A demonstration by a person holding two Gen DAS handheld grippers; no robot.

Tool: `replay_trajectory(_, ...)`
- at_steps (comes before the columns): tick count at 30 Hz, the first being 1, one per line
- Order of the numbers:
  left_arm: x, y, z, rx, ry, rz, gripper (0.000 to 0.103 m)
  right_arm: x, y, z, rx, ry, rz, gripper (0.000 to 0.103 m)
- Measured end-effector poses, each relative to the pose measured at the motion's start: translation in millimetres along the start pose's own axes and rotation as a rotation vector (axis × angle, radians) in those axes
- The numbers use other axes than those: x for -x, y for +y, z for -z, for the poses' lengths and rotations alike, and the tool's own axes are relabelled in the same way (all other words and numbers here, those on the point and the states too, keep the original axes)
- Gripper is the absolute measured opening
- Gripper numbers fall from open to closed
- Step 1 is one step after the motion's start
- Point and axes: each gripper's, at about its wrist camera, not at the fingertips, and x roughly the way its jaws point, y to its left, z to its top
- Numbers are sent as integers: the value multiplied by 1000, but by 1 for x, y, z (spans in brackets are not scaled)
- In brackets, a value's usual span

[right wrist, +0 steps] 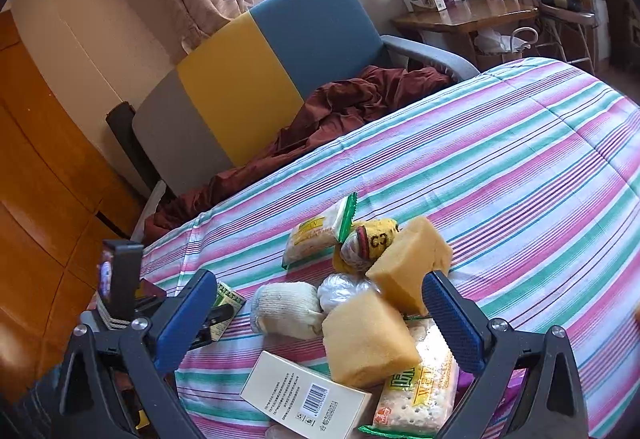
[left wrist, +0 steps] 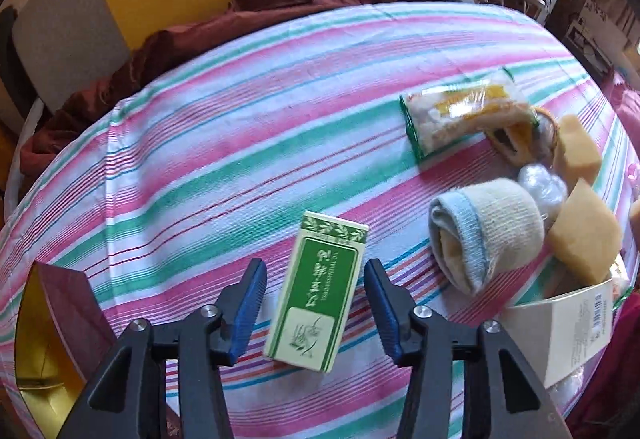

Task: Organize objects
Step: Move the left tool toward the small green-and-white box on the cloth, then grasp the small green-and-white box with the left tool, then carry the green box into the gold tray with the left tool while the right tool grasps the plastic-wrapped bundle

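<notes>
My left tongs (left wrist: pixel 315 309) straddle the green box (left wrist: pixel 316 293) ungripped, right tongs (right wrist: pixel 320 323) open; soft bedcover (left wrist: pixel 240 127) may tip it.

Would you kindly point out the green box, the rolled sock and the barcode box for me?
green box (left wrist: pixel 316 291), left wrist view, on its printed top face.
rolled sock (left wrist: pixel 488 235), left wrist view, on its cream knit body.
barcode box (right wrist: pixel 304 397), right wrist view, on its printed back face.

Both grippers, left gripper (left wrist: pixel 315 309) and right gripper (right wrist: pixel 320 323), have black arms, silver screws, ribbed blue jaws.
</notes>
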Motion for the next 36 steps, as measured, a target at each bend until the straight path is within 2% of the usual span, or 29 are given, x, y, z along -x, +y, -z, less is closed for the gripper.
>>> replay_trajectory(2, 0, 0, 3, 4, -26, 14, 32, -1, -2, 0, -3, 4, 4, 103)
replay_trajectory(3, 1, 3, 5, 19, -29, 33, 30, -2, -3, -1, -5, 6, 6, 103)
replay_trajectory(7, 22, 2, 27, 32, -93, 52, 30, -5, -2, -1, 2, 24, 3, 103)
replay_trajectory(11, 58, -15, 61, -5, -177, 80, 30, -9, 3, 2, 37, 46, 3, 103)
replay_trajectory(17, 107, -25, 114, 14, -267, 149, 30, -17, 13, 9, 97, 86, 10, 103)
replay_trajectory(24, 144, -2, 163, 87, -361, 135, 30, -10, 38, 28, 148, 147, 0, 98)
replay_trajectory(27, 150, 15, 178, 138, -377, 133, 30, -1, 49, 44, 164, 200, 65, 96)
replay_trajectory(30, 153, 29, 190, 185, -390, 132, 30, 5, 53, 65, 154, 273, 69, 95)
replay_trajectory(36, 156, 46, 215, 242, -405, 122, 30, -12, 44, 102, 113, 386, 175, 94)
